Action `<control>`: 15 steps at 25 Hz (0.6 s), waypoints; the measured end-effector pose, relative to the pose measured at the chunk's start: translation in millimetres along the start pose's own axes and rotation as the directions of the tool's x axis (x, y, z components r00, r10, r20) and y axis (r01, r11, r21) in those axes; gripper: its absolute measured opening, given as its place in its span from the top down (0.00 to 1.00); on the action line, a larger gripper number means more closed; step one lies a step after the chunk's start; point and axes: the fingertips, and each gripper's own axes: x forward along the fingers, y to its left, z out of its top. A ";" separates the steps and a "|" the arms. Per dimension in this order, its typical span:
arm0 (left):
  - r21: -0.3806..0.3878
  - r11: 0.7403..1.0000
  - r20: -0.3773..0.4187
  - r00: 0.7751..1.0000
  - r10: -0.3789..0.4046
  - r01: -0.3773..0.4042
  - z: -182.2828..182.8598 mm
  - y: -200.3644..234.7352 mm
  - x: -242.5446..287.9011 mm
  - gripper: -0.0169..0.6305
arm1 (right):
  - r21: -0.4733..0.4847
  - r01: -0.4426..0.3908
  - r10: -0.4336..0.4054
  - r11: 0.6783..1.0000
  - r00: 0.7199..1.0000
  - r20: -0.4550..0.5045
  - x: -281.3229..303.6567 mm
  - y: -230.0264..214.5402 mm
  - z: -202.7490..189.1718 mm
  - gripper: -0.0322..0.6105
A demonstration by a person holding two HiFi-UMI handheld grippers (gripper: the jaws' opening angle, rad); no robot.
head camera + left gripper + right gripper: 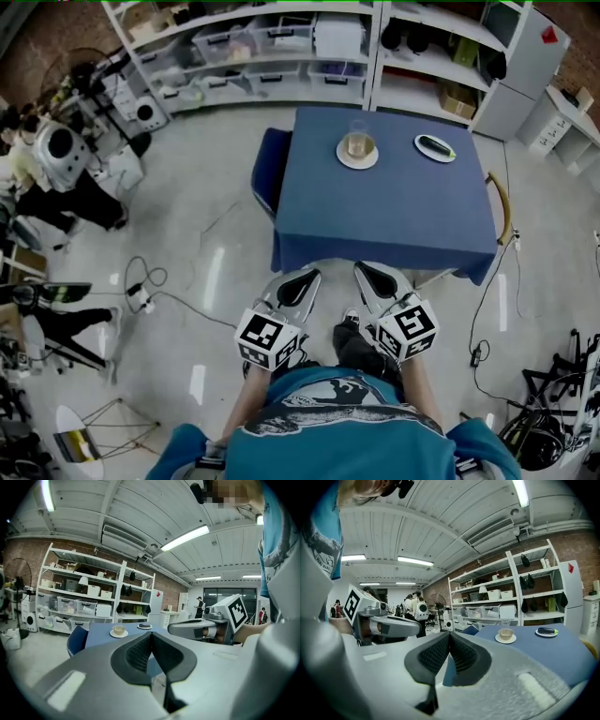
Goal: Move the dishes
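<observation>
Blue table (384, 202) stands before white shelves (281, 47).

Table (394, 216): blue-clothed, straight ahead of the left claw (298, 284) and right claw (375, 277), near their tips.
Chair (266, 173): blue, ahead-left of the left claw, against the table's side.
Shelves (272, 56): white, well beyond the table.
Cables (159, 292): trailing left of the left claw.
People (47, 173): far off to the left.
</observation>
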 end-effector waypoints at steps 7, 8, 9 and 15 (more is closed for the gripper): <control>-0.002 0.999 0.017 0.999 0.034 -0.034 33.3 20.6 77.0 0.95 | -0.004 -0.044 0.044 0.999 0.999 0.008 25.3 -72.9 24.5 0.95; 0.001 0.999 0.013 0.999 0.036 -0.036 34.5 20.7 86.9 0.95 | -0.002 -0.052 0.052 0.999 0.999 0.006 27.2 -81.7 24.3 0.95; 0.001 0.999 0.010 0.999 0.041 -0.041 35.7 21.2 95.6 0.95 | 0.000 -0.060 0.060 0.998 0.998 0.004 29.1 -89.4 24.3 0.95; -0.003 0.997 -0.024 0.996 0.081 -0.081 38.6 26.9 129.5 0.95 | 0.029 -0.091 0.091 0.995 0.996 0.000 41.8 -127.9 23.4 0.95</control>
